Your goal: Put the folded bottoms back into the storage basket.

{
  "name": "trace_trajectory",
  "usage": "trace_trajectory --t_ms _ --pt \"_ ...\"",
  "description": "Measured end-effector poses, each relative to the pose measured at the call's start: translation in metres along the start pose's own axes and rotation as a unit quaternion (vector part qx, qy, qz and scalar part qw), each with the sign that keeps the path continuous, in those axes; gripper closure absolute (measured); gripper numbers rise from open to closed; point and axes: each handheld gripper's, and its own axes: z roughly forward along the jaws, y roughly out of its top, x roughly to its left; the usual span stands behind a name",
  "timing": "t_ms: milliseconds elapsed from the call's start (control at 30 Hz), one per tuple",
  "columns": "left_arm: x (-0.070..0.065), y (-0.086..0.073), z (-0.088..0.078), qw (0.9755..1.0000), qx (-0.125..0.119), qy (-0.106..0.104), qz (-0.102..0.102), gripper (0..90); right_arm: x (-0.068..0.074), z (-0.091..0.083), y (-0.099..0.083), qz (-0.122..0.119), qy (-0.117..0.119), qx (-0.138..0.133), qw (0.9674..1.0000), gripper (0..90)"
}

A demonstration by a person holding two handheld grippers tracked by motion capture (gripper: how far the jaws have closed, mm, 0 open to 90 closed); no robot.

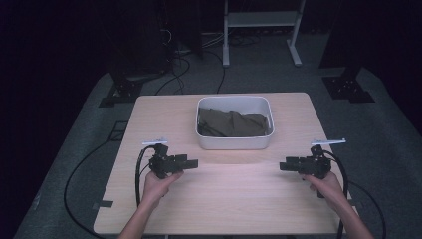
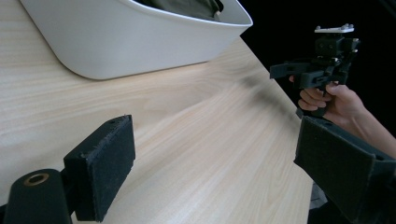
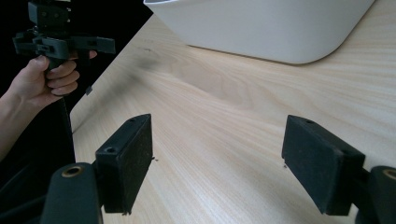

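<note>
I hold my left tongs (image 1: 191, 163) and right tongs (image 1: 283, 165) low over the pale wooden desk (image 1: 224, 199), both spread wide and empty, tips turned toward each other. The white rounded plastic tub (image 1: 234, 142) sits just beyond them at mid-desk, with a crumpled olive-green cloth (image 1: 231, 123) lying inside. I judge nothing has begun; next I'd reach over the rim and pinch the cloth. I can read no writing or labels anywhere.
</note>
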Motion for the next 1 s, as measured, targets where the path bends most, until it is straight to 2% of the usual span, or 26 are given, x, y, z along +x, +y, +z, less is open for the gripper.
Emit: trace_trajectory --t_ms 367,800,1000 --pt "-0.001 -0.013 -0.005 1.0000 0.001 0.001 -0.003 11.2 0.000 -0.008 -0.013 0.001 -0.001 0.000 1.0000 24.0" --pt "-0.004 -0.024 -0.003 1.0000 0.004 -0.004 -0.002 11.2 -0.003 -0.019 -0.026 0.009 -0.001 -0.007 0.9999 24.0" --pt "-0.007 -0.029 -0.001 0.9999 0.006 -0.008 -0.001 11.2 -0.002 -0.020 -0.031 0.013 0.000 -0.002 0.9999 24.0"
